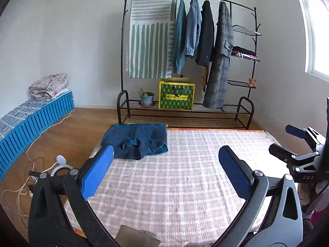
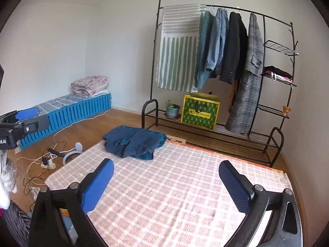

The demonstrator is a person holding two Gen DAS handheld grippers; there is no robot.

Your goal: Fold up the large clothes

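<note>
Left wrist view has the left gripper spread wide and empty over bare checked mat, with the right gripper, equally wide and empty, at its right edge. Well ahead, clear of both, a folded blue garment lies at the mat's far left corner. Beyond stand a clothes rack, cables and a blue bench on the left

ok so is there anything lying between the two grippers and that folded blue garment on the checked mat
Nothing visible. Only bare checked mat lies between the open left gripper, the open right gripper and the folded blue garment at the mat's far left corner.
</note>
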